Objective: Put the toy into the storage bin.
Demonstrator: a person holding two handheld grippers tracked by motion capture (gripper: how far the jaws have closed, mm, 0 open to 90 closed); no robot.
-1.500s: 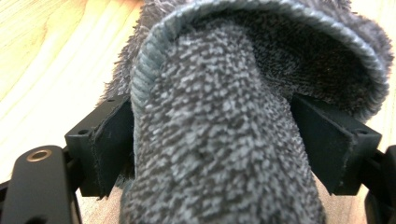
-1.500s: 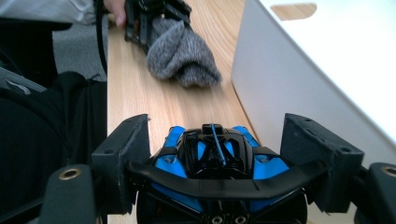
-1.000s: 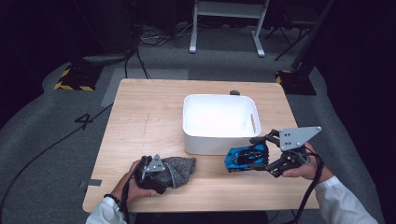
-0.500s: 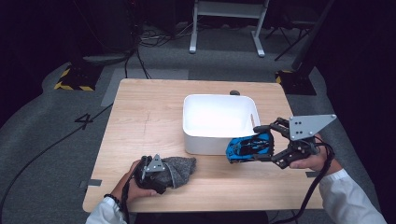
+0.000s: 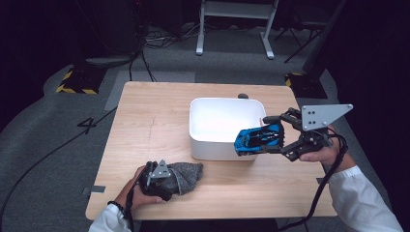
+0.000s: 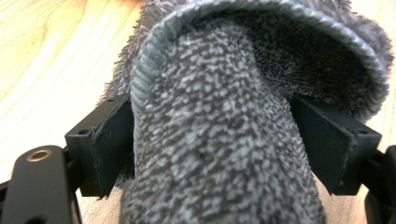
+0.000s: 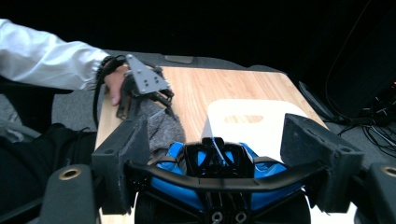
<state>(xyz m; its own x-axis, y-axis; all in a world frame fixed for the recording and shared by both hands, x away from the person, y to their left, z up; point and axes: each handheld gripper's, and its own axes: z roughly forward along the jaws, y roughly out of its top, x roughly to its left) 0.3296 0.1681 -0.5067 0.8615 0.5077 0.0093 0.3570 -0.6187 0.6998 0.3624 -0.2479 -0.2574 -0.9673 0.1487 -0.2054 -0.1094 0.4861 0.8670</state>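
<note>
A wooden desk (image 5: pixel 159 125) stands on grey carpet in a dark room. Its white bin (image 5: pixel 223 126) holds nothing. The right tool (image 5: pixel 274 137) grips a blue toy car (image 5: pixel 257 138) above the rim; the left tool (image 5: pixel 167 180) clamps a grey sock (image 5: pixel 188 174).

Fuzzy grey knitted sock (image 6: pixel 219 140) with ribbed cuff; glossy blue-and-black plastic toy car (image 5: pixel 258 137); smooth matt white plastic bin (image 5: pixel 223 145); pale, matt wood-grain table (image 5: pixel 154 125).

Blue toy car (image 5: pixel 258 138) held level at bin edge; grey sock (image 5: pixel 186 175) on table.
</note>
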